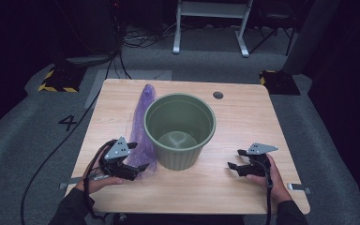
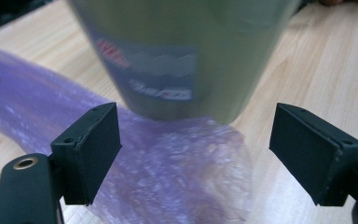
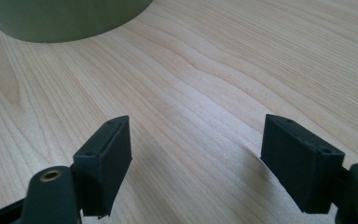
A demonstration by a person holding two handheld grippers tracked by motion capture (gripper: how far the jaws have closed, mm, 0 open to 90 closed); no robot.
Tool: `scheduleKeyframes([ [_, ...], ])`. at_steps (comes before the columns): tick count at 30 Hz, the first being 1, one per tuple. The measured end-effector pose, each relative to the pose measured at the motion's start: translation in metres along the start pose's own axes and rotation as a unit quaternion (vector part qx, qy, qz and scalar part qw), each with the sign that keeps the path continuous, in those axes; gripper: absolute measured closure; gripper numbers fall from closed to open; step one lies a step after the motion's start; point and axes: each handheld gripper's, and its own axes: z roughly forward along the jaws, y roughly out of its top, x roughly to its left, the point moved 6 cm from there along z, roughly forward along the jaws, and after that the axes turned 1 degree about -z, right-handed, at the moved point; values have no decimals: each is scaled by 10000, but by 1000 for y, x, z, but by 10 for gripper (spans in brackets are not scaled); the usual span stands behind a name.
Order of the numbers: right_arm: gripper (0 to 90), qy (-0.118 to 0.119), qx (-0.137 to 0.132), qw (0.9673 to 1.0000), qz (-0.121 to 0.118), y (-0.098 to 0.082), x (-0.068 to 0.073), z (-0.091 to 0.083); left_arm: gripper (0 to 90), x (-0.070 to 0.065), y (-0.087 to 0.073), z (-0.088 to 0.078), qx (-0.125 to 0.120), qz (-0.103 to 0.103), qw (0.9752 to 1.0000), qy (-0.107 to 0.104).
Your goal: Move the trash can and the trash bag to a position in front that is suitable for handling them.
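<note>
Both tongs stand released, gripping nothing: the left gripper (image 1: pixel 139 166) sits near the table's (image 1: pixel 243 117) near-left corner, its jaws spread over the near end of the purple bubble wrap (image 1: pixel 143 126), while the right gripper (image 1: pixel 234 164) rests by the near-right edge over bare wood. One wrap lies as a long strip from the far edge toward the near edge, touching the left side of the single green pot (image 1: pixel 180 129) at the table's middle. From the left gripper view, a printed label (image 2: pixel 154 70) shows on the pot's wall, just beyond the wrap (image 2: pixel 177 172); the high view gives the pot's empty inside. Right of the pot, well apart from the wrap, the right gripper (image 3: pixel 196 158) faces plain tabletop with the pot's base (image 3: pixel 65 21) farther off.
</note>
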Motion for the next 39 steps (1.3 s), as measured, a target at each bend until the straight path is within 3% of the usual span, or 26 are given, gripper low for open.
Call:
scheduleKeyframes([
  [2,247,-2,4,10000,-3,0,0,0,162,7,0,4,-4,46,9999,103],
  [7,249,-7,4,10000,7,0,0,0,160,13,5,13,-70,-18,9999,-132],
  [11,250,-4,4,10000,2,0,0,0,167,13,9,18,-79,-15,9998,-157],
  [15,251,-8,10,10000,9,0,0,0,206,18,15,28,-114,-173,9997,-108],
  [20,251,11,-20,10000,9,0,0,0,207,19,23,37,-165,-301,9991,-261],
  [35,251,11,-17,10000,-11,0,0,0,200,11,54,78,-85,-192,9993,-298],
  [39,249,38,-95,9999,13,-1,1,-3,189,16,58,76,-163,-179,9990,-385],
])
